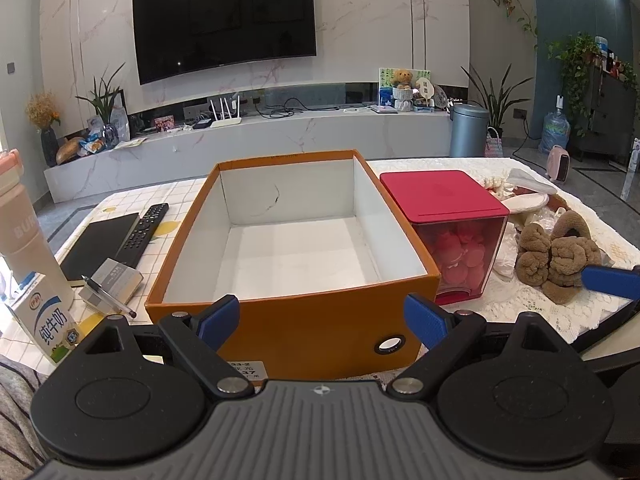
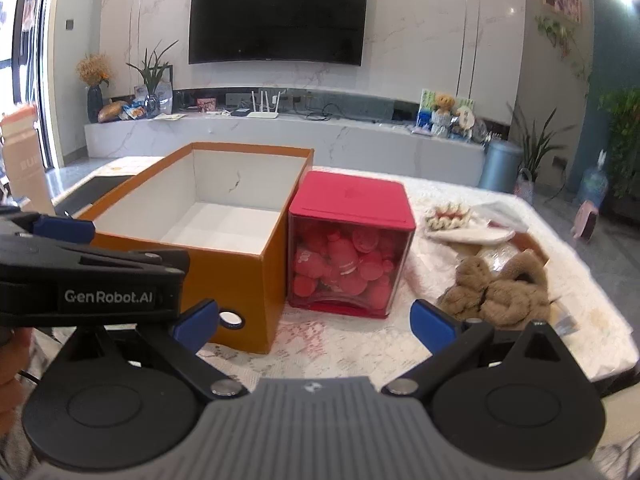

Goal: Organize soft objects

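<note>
my left gripper (image 1: pixel 320 320) has its jaws spread wide and nothing between them, the blue pads sitting low in front of the near wall of the orange box (image 1: pixel 288 328). my right gripper (image 2: pixel 314 318) is spread just as wide and just as bare, its pads over the lace cloth (image 2: pixel 344 356), one near the box's front corner and the other near the brown bundle.

from the left wrist i see the orange box straight ahead, open at the top, its white inside holding nothing, a round finger hole in its near wall. touching or just beside its right wall stands a red container (image 1: pixel 452 236) with a solid red lid and see-through walls, full of pink rounded pieces; i cannot tell what they are.

right of that container, on the lace cloth, lies the brown plush bundle (image 1: pixel 556 260), knotted and fuzzy. one blue pad of my right gripper shows at the frame's right edge, just beside the bundle; whether it touches i cannot tell. behind the bundle is a heap of pale soft things (image 1: pixel 524 196), white and cream, partly blurred.

left of the box i see a black remote (image 1: pixel 146 226), a black notebook (image 1: pixel 100 244) beside it, a smaller grey book with a pen (image 1: pixel 108 292) across it, a milk carton (image 1: pixel 46 322) at the near left, and a tall pink bottle (image 1: pixel 22 224) behind it.

from the right wrist, the left gripper's black body crosses the left side in front of the box.
</note>
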`<state>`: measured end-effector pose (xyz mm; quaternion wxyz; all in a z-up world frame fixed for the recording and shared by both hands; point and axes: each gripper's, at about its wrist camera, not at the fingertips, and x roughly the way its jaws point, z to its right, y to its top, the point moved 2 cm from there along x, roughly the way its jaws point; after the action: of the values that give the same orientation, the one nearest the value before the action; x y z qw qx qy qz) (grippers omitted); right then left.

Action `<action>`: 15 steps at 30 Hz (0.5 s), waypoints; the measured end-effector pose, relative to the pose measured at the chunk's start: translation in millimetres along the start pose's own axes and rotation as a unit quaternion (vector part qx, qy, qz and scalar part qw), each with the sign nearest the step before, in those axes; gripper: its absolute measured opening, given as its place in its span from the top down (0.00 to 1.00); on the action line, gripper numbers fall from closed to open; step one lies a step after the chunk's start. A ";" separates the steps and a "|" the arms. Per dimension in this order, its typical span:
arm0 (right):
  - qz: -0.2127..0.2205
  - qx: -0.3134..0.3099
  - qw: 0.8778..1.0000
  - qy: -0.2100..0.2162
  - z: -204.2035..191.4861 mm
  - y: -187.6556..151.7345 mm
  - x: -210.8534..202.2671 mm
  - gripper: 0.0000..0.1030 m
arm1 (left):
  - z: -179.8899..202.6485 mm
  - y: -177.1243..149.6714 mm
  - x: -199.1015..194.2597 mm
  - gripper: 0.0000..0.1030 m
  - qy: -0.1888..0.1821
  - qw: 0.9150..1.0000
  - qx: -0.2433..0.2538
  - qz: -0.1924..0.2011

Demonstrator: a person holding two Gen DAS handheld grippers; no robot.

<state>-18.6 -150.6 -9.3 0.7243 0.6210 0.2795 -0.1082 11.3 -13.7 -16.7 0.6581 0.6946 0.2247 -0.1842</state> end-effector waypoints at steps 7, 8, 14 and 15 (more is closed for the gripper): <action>0.024 -0.028 0.999 -0.038 2.1 8.2 -11.5 0.03 | 4.8 16.2 -9.4 0.02 0.007 1.000 0.000 -0.006; 0.017 -0.026 0.998 -0.049 6.6 11.0 -11.5 0.03 | 6.5 20.0 -11.3 0.02 0.007 1.000 -0.001 -0.002; -0.001 -0.002 0.995 -0.096 48.7 25.1 -17.5 0.03 | 18.3 41.7 -14.8 0.02 -0.013 1.000 0.001 -0.003; -0.001 0.000 0.995 -0.104 57.3 28.4 -18.4 0.03 | 20.7 44.9 -14.2 0.02 -0.017 1.000 0.002 -0.004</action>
<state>-3.9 -203.2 28.7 0.7494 0.6060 0.2035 -0.1727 25.2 -36.9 27.1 0.6594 0.6921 0.2158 -0.1990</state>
